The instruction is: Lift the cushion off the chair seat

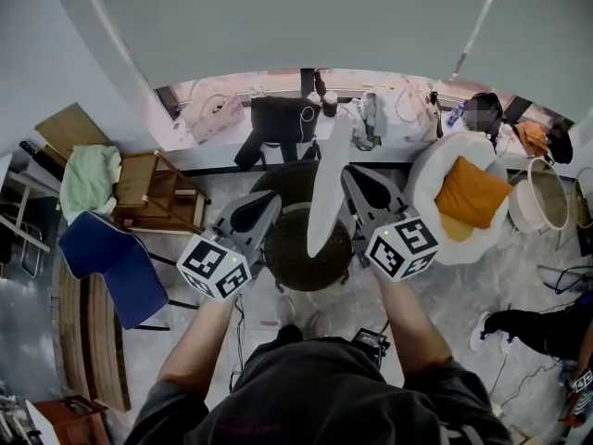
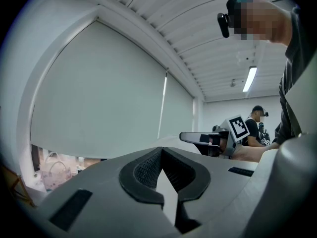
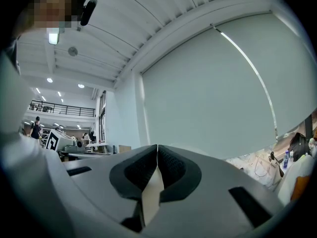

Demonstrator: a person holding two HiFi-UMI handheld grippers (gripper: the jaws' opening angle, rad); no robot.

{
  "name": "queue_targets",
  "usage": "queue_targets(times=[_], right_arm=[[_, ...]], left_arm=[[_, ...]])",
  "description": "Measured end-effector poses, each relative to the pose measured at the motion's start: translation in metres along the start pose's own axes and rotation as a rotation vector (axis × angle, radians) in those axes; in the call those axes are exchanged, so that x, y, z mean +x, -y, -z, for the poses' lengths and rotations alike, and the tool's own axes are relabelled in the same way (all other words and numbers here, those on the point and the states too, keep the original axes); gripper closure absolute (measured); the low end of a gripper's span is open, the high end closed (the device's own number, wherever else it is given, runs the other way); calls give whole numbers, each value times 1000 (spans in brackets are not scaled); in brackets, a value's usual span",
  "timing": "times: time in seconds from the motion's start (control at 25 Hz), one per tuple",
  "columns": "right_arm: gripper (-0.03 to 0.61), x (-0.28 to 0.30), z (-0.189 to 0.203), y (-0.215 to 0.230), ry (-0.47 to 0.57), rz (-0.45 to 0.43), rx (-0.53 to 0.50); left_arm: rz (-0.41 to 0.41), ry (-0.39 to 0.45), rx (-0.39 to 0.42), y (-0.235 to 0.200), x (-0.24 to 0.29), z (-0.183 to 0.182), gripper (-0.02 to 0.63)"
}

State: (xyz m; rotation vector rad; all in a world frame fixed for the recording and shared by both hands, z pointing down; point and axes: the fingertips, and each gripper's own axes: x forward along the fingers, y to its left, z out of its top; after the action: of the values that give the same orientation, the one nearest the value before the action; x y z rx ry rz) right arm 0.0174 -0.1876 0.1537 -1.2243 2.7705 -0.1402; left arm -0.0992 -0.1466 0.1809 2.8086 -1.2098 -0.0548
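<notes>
In the head view a white cushion [image 1: 326, 188] hangs edge-on above the dark round chair seat [image 1: 289, 248], clear of it. My left gripper [image 1: 274, 202] is at its left side and my right gripper [image 1: 352, 180] at its right. In the left gripper view the jaws [image 2: 161, 155] are shut on a fold of white cushion fabric [image 2: 168, 197]. In the right gripper view the jaws [image 3: 157, 152] are likewise shut on pale cushion fabric [image 3: 151, 197]. Both grippers point level toward the grey roller blind.
A white round chair [image 1: 435, 170] with an orange cushion [image 1: 473, 193] stands at the right, next to a pale basket [image 1: 542, 197]. At the left are a wooden chair [image 1: 139, 188] with green cloth and a blue seat [image 1: 107, 258]. A black bag [image 1: 278, 123] sits behind.
</notes>
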Motion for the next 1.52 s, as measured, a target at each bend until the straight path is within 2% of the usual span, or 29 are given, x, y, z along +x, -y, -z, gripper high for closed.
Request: queue_targets(times=[0.44, 1.52], right_arm=[[561, 4, -7, 1, -6, -7, -10], [560, 8, 2, 2, -20, 4, -14]], left_arm=[[-8, 15, -2, -2, 5, -8, 604], [-18, 28, -28, -9, 3, -3, 604]])
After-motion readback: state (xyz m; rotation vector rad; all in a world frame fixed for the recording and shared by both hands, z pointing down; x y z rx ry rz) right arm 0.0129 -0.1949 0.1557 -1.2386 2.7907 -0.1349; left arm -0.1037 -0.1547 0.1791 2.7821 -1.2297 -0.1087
